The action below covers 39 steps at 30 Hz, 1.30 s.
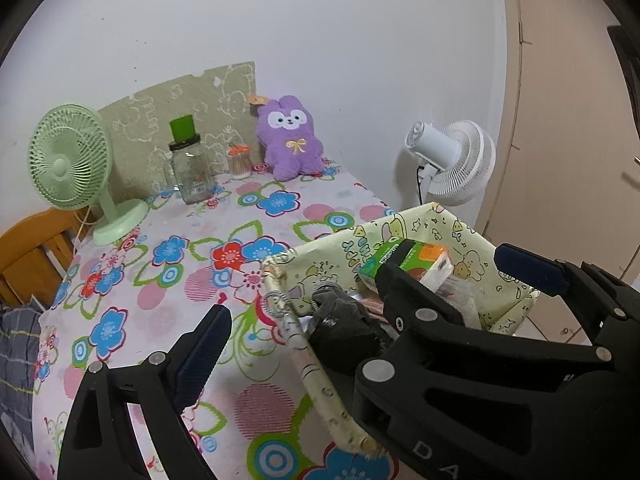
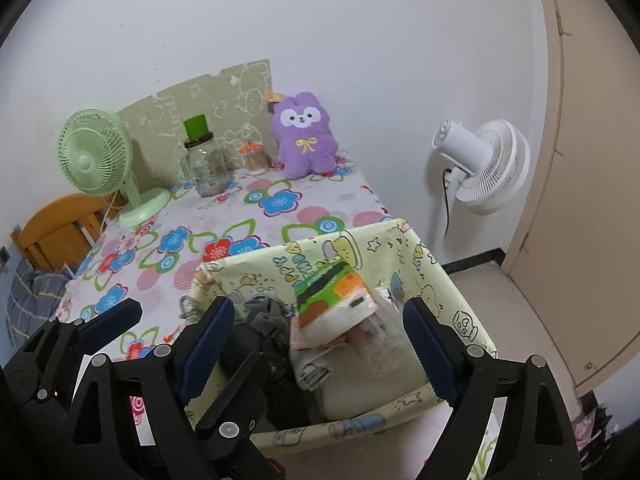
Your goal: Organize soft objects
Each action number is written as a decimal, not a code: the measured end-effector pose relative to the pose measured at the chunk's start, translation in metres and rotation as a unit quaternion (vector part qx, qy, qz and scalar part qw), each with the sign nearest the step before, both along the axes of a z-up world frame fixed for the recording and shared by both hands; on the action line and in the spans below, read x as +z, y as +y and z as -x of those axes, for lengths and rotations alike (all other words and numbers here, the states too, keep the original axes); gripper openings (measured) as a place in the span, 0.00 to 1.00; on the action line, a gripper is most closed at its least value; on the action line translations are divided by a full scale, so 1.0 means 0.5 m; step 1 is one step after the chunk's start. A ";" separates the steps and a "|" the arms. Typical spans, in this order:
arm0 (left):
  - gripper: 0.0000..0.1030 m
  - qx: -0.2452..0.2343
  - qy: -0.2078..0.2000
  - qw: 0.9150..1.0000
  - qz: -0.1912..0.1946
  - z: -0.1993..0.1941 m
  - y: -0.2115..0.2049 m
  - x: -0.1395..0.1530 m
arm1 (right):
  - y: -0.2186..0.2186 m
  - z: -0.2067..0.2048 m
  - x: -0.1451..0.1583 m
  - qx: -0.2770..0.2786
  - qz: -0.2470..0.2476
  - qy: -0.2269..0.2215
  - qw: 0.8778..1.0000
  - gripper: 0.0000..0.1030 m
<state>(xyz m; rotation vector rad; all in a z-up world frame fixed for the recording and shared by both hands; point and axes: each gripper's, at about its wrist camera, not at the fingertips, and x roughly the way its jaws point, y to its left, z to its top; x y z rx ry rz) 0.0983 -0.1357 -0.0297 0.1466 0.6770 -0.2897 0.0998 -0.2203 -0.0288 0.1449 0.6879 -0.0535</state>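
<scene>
A pale yellow cartoon-print fabric bin sits at the near right corner of the floral table. In it lie a green-orange tissue pack, dark grey cloth, a folded pale cloth and a clear plastic packet. My right gripper stands open above the bin with nothing pressed between its pads. My left gripper is open too. Its left finger is over the tablecloth beside the bin's rim, and its other finger is hidden behind the right gripper. A purple plush rabbit leans on the back wall.
At the back of the table stand a green desk fan, a glass jar with a green lid and a cotton-swab tub. A white fan stands right of the table, by a beige door. A wooden chair is at the left.
</scene>
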 end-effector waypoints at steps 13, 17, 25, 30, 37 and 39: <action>0.92 0.028 -0.038 0.999 0.010 0.073 0.079 0.045 | 0.078 0.059 0.050 0.024 0.001 -0.033 0.999 0.87; 0.92 0.040 -0.048 0.998 0.011 0.096 0.107 0.057 | 0.102 0.081 0.062 0.031 -0.003 -0.038 0.999 0.87; 0.93 0.071 -0.066 0.995 0.020 0.136 0.173 0.078 | 0.154 0.121 0.091 0.049 0.008 -0.059 0.997 0.87; 0.95 0.093 -0.077 0.992 0.021 0.156 0.216 0.087 | 0.179 0.142 0.106 0.058 0.005 -0.068 0.996 0.87; 0.96 0.128 -0.087 0.988 0.023 0.173 0.280 0.106 | 0.200 0.162 0.128 0.057 0.001 -0.087 0.995 0.87; 0.97 0.137 -0.094 0.986 0.025 0.179 0.297 0.113 | 0.206 0.166 0.133 0.058 0.004 -0.091 0.994 0.87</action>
